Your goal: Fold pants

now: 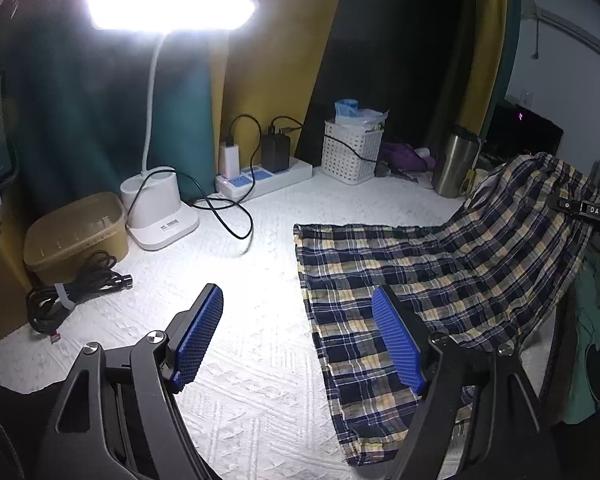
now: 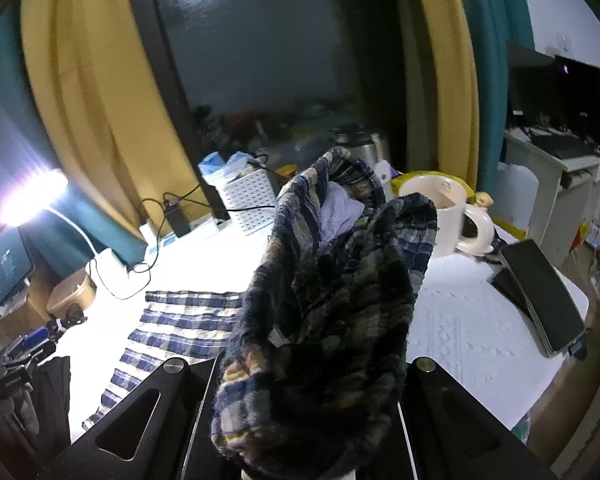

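Observation:
Plaid pants [image 1: 420,264] in navy, yellow and white lie on the white textured tabletop [image 1: 252,360], legs stretched toward the near edge. Their far right end rises off the table to my right gripper [image 1: 588,212] at the right edge of the left wrist view. Seen from the right wrist, the bunched waistband [image 2: 340,280] fills the middle and hides the fingertips of my right gripper [image 2: 304,392], which is shut on the cloth. My left gripper [image 1: 298,340] stands open low over the table. Its right blue pad [image 1: 398,344] hangs over the pants' left edge, and nothing is pinched.
A lit desk lamp [image 1: 160,216], a power strip [image 1: 264,176] with chargers, a white basket [image 1: 350,152] and a steel flask [image 1: 456,160] line the back. At the left are a tan box [image 1: 76,236] and a coiled cable [image 1: 76,288]. A white kettle [image 2: 448,216] and a dark phone [image 2: 544,296] sit right.

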A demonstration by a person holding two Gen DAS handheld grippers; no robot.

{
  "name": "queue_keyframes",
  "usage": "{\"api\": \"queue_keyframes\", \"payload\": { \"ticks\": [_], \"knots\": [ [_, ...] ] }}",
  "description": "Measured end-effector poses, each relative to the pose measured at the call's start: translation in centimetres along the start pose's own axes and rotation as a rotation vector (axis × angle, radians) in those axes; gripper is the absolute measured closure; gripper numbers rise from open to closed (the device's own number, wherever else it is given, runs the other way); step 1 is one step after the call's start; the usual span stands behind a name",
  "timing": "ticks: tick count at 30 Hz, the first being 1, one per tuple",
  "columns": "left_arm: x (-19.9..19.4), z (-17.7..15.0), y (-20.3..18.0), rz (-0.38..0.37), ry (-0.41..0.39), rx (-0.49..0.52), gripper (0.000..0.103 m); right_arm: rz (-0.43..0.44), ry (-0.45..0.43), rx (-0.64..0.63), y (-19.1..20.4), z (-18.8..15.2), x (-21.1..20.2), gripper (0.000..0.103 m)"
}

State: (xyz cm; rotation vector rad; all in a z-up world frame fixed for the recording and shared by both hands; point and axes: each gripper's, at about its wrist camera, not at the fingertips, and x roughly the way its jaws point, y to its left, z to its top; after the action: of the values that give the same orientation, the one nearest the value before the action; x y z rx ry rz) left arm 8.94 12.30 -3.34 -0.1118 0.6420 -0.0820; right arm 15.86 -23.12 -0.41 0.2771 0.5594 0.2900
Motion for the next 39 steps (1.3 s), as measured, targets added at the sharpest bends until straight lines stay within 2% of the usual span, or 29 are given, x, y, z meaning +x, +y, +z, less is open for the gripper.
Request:
{"api": "queue_keyframes", "payload": {
  "ticks": [14,19,36,39],
  "knots": [
    [-2.1,-0.2,2.7,0.002,-0.063,-0.059,0.026,0.029,0.039,-0.104,7.2,-0.2,2.1,0.095],
    [-2.4,-0.7,3.9,0.013,-0.053,-0.080,0.026,0.055,0.067,-0.137,9.6,-0.8,3.3,0.095],
    [-3.1,-2.3,6.6,0.043,-0.038,-0.150,0.026,0.165,0.245,-0.227,17.5,-4.1,11.0,0.095],
    [-2.7,-2.5,6.9,0.047,-0.032,-0.154,0.026,0.157,0.283,-0.246,18.5,-4.8,12.3,0.095]
  ]
}}
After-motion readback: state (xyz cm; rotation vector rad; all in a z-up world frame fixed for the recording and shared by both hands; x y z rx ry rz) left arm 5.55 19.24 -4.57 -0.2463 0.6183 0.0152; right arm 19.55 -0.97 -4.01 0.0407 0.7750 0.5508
